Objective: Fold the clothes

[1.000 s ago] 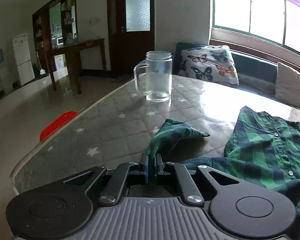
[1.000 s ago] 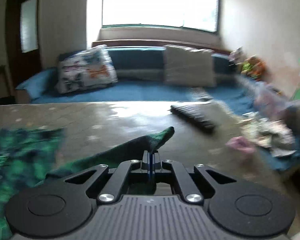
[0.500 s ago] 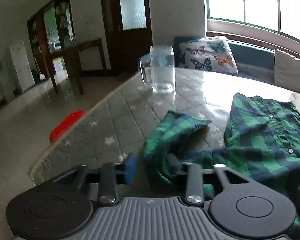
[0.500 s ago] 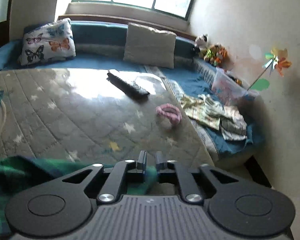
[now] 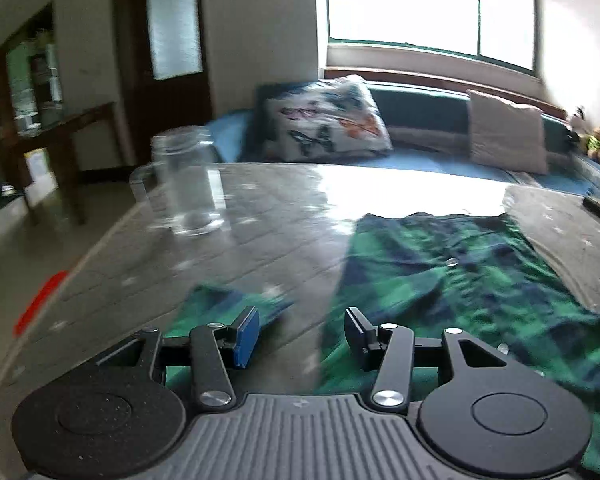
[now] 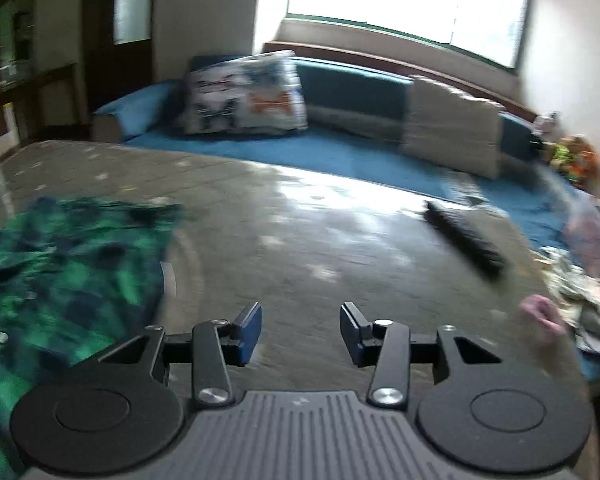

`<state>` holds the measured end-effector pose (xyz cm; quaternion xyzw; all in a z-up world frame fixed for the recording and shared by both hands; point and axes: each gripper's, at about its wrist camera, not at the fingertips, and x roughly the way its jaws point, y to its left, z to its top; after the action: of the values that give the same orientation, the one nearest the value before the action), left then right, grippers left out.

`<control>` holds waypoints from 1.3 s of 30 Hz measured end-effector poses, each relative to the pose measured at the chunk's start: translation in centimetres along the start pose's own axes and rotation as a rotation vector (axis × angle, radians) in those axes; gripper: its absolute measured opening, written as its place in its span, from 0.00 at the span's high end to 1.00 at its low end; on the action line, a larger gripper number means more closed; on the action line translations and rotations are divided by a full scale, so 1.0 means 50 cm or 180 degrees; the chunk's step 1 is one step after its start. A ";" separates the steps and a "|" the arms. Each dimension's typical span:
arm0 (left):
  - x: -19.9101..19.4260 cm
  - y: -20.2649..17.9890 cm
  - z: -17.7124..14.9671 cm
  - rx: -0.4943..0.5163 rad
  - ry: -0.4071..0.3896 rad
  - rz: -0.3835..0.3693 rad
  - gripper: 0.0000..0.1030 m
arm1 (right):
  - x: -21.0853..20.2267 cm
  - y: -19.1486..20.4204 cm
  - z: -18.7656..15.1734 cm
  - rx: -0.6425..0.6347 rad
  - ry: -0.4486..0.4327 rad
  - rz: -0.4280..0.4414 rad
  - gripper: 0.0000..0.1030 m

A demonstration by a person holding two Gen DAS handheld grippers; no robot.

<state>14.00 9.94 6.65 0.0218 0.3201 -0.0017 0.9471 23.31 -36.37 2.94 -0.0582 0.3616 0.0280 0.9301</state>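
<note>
A shirt [image 5: 452, 280] is spread flat on the table [image 5: 284, 216], with one sleeve [image 5: 228, 308] laid out to its left. A glass mug [image 5: 188, 184] is set upright on the table, behind and left of the sleeve, well apart from it. To the right of the shirt, a remote control [image 6: 464, 240] is laid on the table. Behind the table a bench seat [image 6: 340, 152] is placed under the window, and two cushions [image 5: 324, 120] are propped on it.
</note>
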 end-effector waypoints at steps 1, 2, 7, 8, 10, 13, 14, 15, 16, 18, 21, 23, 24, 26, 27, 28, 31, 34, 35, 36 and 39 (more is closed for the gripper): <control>0.027 -0.012 0.012 0.0034 0.0029 -0.0031 0.51 | 0.011 0.021 0.007 -0.0053 0.0007 0.0056 0.53; 0.056 -0.025 0.024 0.0070 0.0054 -0.0046 0.51 | 0.019 0.032 0.013 -0.0089 0.0012 0.0092 0.53; 0.184 -0.064 0.061 0.0151 0.0214 -0.0078 0.51 | 0.076 0.104 0.051 -0.0280 0.0058 0.0354 0.49; 0.206 -0.068 0.067 0.0161 0.0235 -0.0109 0.51 | 0.084 0.110 0.055 -0.0288 0.0062 0.0388 0.48; 0.242 -0.073 0.075 0.0166 0.0300 -0.0119 0.50 | 0.112 0.135 0.066 -0.0325 0.0091 0.0478 0.48; 0.283 -0.075 0.080 0.0130 0.0391 -0.0164 0.50 | 0.148 0.157 0.078 -0.0359 0.0125 0.0562 0.48; 0.294 -0.077 0.081 0.0140 0.0398 -0.0172 0.50 | 0.156 0.161 0.081 -0.0365 0.0126 0.0578 0.48; 0.303 -0.080 0.083 0.0152 0.0397 -0.0165 0.51 | 0.166 0.167 0.086 -0.0364 0.0121 0.0601 0.47; 0.310 -0.082 0.085 0.0152 0.0402 -0.0171 0.52 | 0.179 0.175 0.092 -0.0350 0.0114 0.0638 0.47; 0.324 -0.081 0.086 0.0132 0.0438 -0.0246 0.58 | 0.198 0.183 0.101 -0.0323 0.0119 0.0694 0.47; 0.335 -0.085 0.086 0.0111 0.0442 -0.0326 0.79 | 0.223 0.194 0.108 -0.0310 0.0145 0.0733 0.47; 0.335 -0.086 0.087 0.0120 0.0390 -0.0334 0.95 | 0.232 0.200 0.108 -0.0313 0.0151 0.0752 0.47; 0.330 -0.085 0.088 0.0091 0.0372 -0.0345 0.97 | 0.236 0.205 0.108 -0.0316 0.0152 0.0762 0.47; 0.313 -0.088 0.090 0.0068 0.0283 -0.0403 0.98 | 0.241 0.209 0.107 -0.0319 0.0150 0.0787 0.47; 0.297 -0.094 0.092 0.0084 0.0218 -0.0428 0.98 | 0.241 0.210 0.107 -0.0322 0.0146 0.0798 0.47; 0.280 -0.104 0.092 0.0135 0.0141 -0.0482 0.98 | 0.241 0.210 0.106 -0.0325 0.0140 0.0802 0.47; 0.227 -0.147 0.083 0.0381 -0.0055 -0.0728 0.98 | 0.244 0.209 0.108 -0.0318 0.0133 0.0784 0.47; 0.200 -0.196 0.058 0.0651 -0.0031 -0.1003 0.97 | 0.245 0.205 0.113 -0.0273 0.0125 0.0780 0.47; 0.200 -0.210 0.048 0.0723 0.0038 -0.1093 0.95 | 0.246 0.205 0.115 -0.0263 0.0121 0.0776 0.46; 0.202 -0.219 0.037 0.0773 0.0124 -0.1183 0.92 | 0.247 0.205 0.115 -0.0256 0.0121 0.0773 0.46; 0.193 -0.240 0.021 0.0905 0.0246 -0.1380 0.92 | 0.251 0.203 0.115 -0.0242 0.0131 0.0775 0.46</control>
<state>22.09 -1.99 1.12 0.0856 0.3498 -0.2487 0.8991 35.45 -25.43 -2.22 -0.0496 0.3838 0.1532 0.9093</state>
